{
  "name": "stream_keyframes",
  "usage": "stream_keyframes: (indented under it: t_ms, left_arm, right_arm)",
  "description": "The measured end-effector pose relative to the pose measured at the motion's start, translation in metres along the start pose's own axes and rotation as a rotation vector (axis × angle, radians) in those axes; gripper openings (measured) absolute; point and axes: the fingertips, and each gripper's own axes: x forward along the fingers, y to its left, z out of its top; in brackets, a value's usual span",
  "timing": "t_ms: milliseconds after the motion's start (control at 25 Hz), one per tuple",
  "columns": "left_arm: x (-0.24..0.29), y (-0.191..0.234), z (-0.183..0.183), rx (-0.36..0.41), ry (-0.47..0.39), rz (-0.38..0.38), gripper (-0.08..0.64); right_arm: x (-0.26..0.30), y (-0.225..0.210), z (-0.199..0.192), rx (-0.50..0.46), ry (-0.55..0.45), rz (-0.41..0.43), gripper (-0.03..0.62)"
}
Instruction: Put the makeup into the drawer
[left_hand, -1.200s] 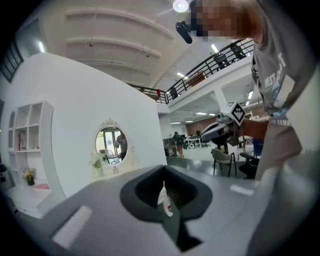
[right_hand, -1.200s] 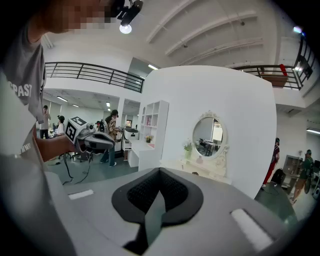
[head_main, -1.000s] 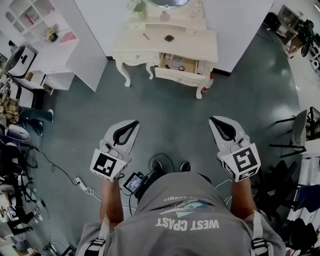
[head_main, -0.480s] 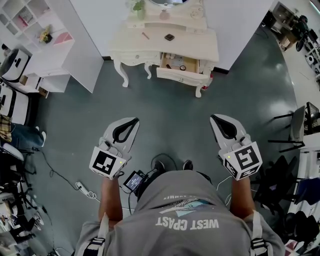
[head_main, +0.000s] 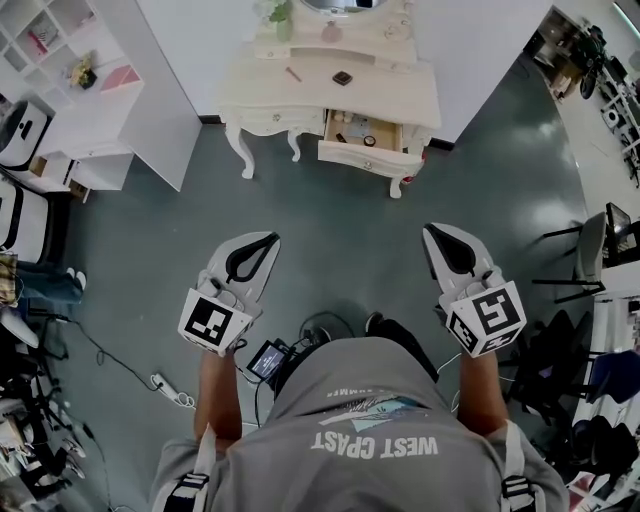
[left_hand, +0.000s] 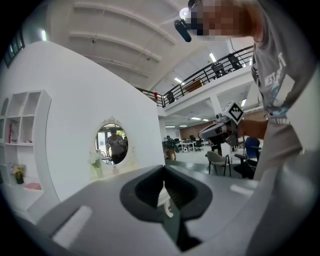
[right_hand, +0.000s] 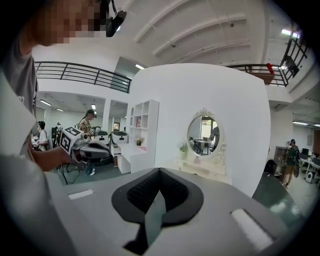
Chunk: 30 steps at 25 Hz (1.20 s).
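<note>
The left gripper (head_main: 270, 240) and the right gripper (head_main: 429, 231) are both clenched on nothing, held over the grey floor (head_main: 340, 230), well short of the cream dressing table (head_main: 390, 95). The makeup (a dark compact (head_main: 342, 77) and a thin stick (head_main: 292, 73)) lies on the tabletop, behind the open drawer (head_main: 362, 155), which holds small items.

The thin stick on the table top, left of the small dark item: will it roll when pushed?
The stick looks thin and long, so it is probably light and may roll or slide across the smooth top if pushed sideways. It lies flat, so pinching it could be fiddly. It is too small here to tell its material.
</note>
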Motion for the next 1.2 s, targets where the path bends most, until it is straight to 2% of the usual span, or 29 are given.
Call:
stream_keyframes:
  t_ms: [240, 480, 880, 1040, 1200]
  left_arm:
    - [0.022, 0.027, -0.006, -0.026, 0.027, 0.036, 0.003]
    - [0.062, 0.055, -0.014, -0.034, 0.069, 0.105, 0.003]
    - [0.169, 0.091, 0.004, -0.004, 0.094, 0.213, 0.003]
    - [0.207, 0.099, 0.004, -0.023, 0.124, 0.244, 0.003]
    - [0.245, 0.110, 0.018, 0.017, 0.129, 0.271, 0.002]
  right_arm:
    - [0.037, -0.030, 0.006, -0.004, 0.005, 0.011, 0.002]
    - [0.093, -0.071, 0.003, 0.005, -0.007, 0.087, 0.002]
    - [0.179, -0.178, 0.009, -0.004, -0.036, 0.202, 0.002]
    - [0.205, -0.216, 0.010, -0.003, -0.052, 0.247, 0.001]
    - [0.225, -0.254, 0.009, 0.003, -0.054, 0.277, 0.001]
